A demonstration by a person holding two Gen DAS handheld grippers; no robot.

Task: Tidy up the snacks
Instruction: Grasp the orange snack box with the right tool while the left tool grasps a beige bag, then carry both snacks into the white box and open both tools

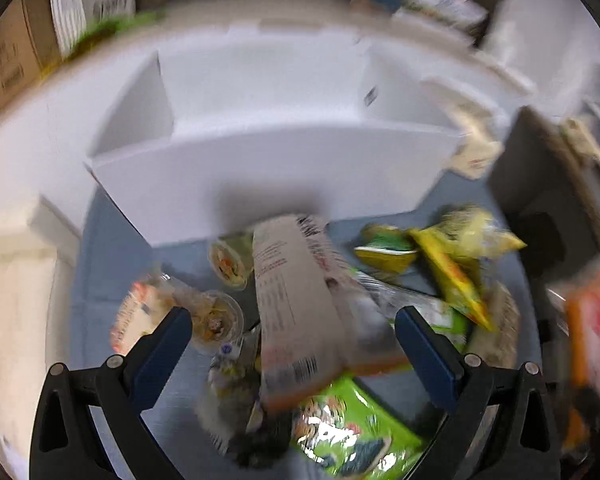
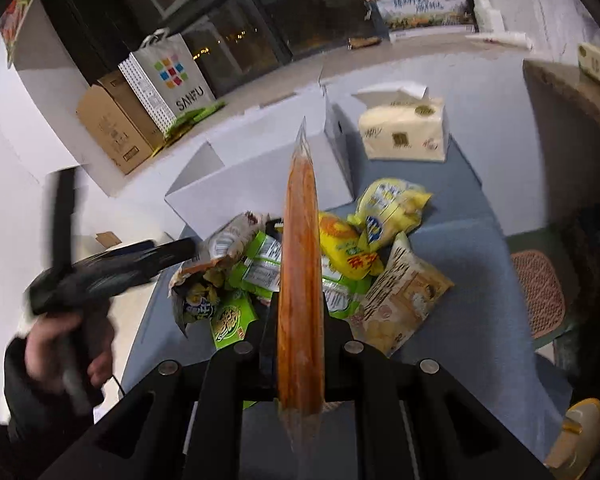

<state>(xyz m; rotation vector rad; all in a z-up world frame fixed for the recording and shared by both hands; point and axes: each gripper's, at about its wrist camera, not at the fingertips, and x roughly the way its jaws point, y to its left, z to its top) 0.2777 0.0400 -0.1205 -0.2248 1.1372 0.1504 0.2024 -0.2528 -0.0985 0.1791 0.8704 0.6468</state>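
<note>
A pile of snack packets lies on a blue cloth (image 2: 472, 264) in front of an open white box (image 1: 260, 168) (image 2: 240, 184). My left gripper (image 1: 292, 320) is open above the pile, its jaws wide on either side of a beige printed packet (image 1: 296, 304); a green packet (image 1: 352, 428) lies below it. The view is blurred. My right gripper (image 2: 300, 312) is shut on a long orange packet (image 2: 300, 264), held edge-on above the pile. Yellow packets (image 2: 388, 212), green packets (image 2: 256, 264) and a beige chips bag (image 2: 404, 300) lie beneath. The left gripper shows at the left of the right wrist view (image 2: 140, 264).
A tissue pack (image 2: 404, 128) sits behind the pile at the right. A cardboard box (image 2: 112, 132) and a white shopping bag (image 2: 164, 80) stand by the wall at back left. A woven mat (image 2: 540, 292) lies on the right.
</note>
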